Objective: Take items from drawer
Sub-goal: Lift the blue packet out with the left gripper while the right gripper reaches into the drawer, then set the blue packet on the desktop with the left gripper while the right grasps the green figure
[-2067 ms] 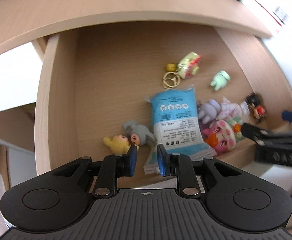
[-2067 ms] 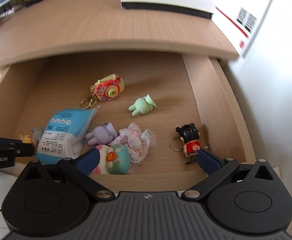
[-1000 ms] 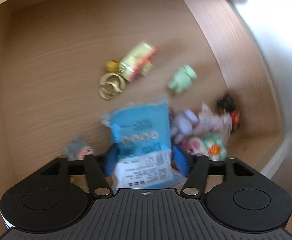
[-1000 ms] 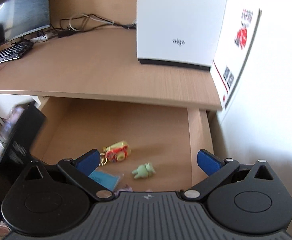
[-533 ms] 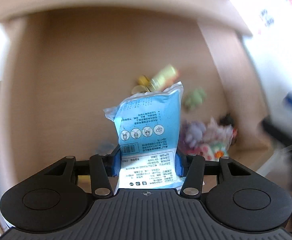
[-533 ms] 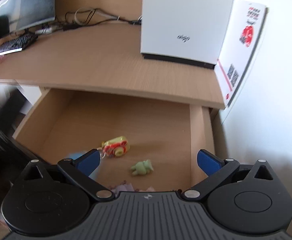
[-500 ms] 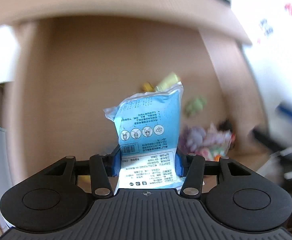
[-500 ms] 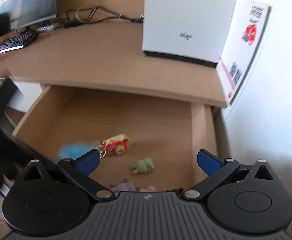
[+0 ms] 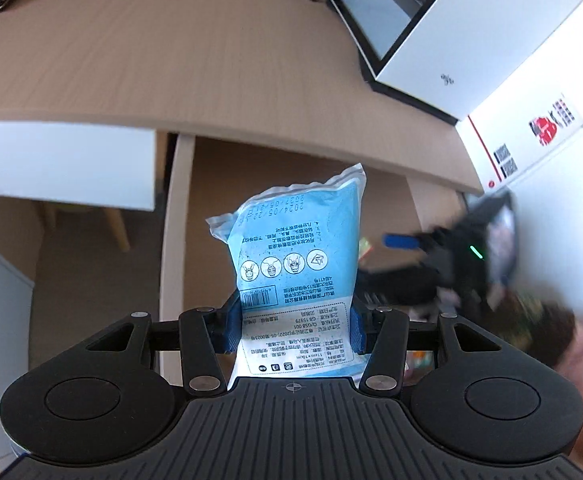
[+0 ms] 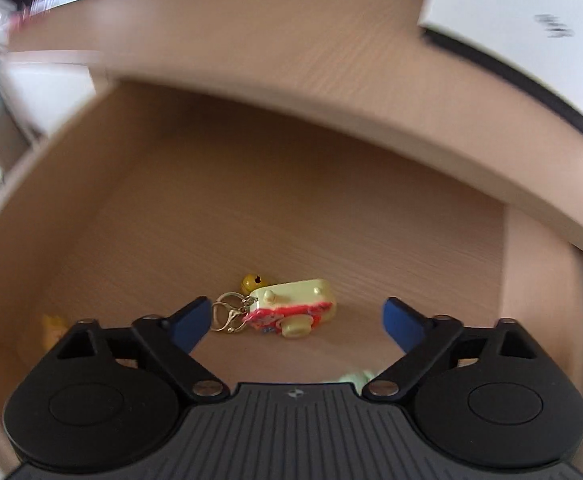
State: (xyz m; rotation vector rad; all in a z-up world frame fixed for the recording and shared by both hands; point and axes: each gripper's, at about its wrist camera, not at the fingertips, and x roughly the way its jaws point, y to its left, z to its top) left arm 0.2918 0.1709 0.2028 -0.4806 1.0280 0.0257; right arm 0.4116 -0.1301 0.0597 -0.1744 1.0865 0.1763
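The desk top (image 9: pixel 195 52) is seen broad and bare in the left wrist view, with a white case (image 9: pixel 471 28) standing at its far right. Beneath it the drawer (image 10: pixel 539 280) is found pulled open, its floor now largely exposed on the left.

The blue packet (image 9: pixel 297 264), seen lying on the drawer floor two seconds ago, has been lifted out: it is now held upright above the drawer's front, clamped across its lower part by the left gripper (image 9: pixel 293 330), the jaws closed narrowly against its sides. One item is thus judged removed; setting it down outside remains to be done.

The right gripper (image 10: pixel 293 320), raised clear of the drawer half a second ago, has been brought down again and is held wide and empty, framing the yellow-and-red toy camera (image 10: pixel 293 312). A keyring (image 10: pixel 229 316) and small yellow bell (image 10: pixel 253 281) are attached at its left. This is judged the next item for removal.
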